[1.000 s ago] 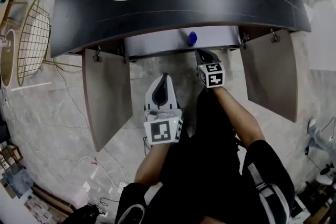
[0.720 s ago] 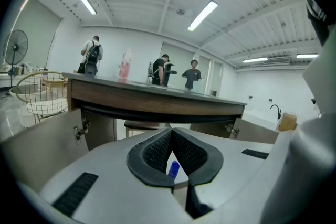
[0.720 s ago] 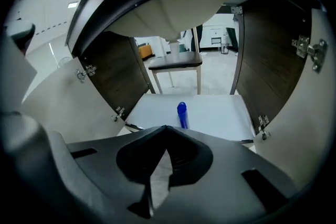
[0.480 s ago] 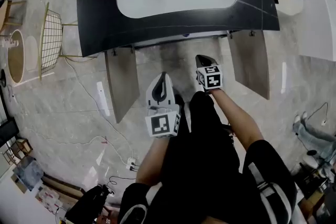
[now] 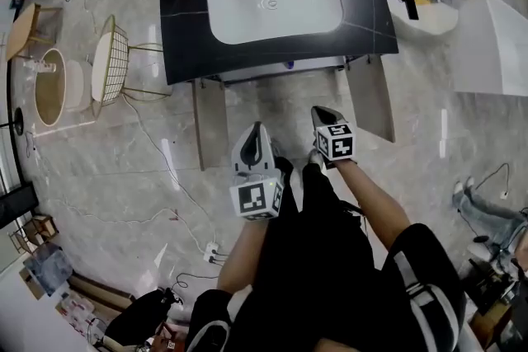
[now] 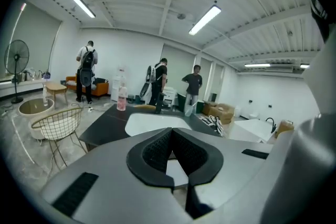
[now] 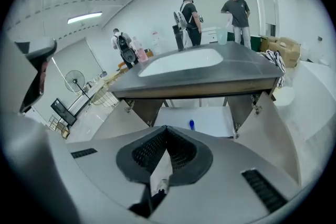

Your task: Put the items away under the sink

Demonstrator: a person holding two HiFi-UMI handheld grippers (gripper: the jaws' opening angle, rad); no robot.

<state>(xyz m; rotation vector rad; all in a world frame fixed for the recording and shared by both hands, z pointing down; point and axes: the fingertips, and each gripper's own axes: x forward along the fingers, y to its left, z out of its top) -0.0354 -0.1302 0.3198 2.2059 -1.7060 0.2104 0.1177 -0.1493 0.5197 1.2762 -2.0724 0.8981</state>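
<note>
Blue, a small item (image 7: 191, 124) lies on the pale floor of the cabinet (image 7: 215, 119) under the sink (image 5: 272, 0), between its two open doors (image 5: 211, 124). A second ago the right gripper (image 5: 322, 113) was at that cabinet's mouth; now it and the left gripper (image 5: 256, 130) are well back from the sink. Both are held side by side before the person's body, pointing toward the sink, each with jaws closed together on nothing.
</note>
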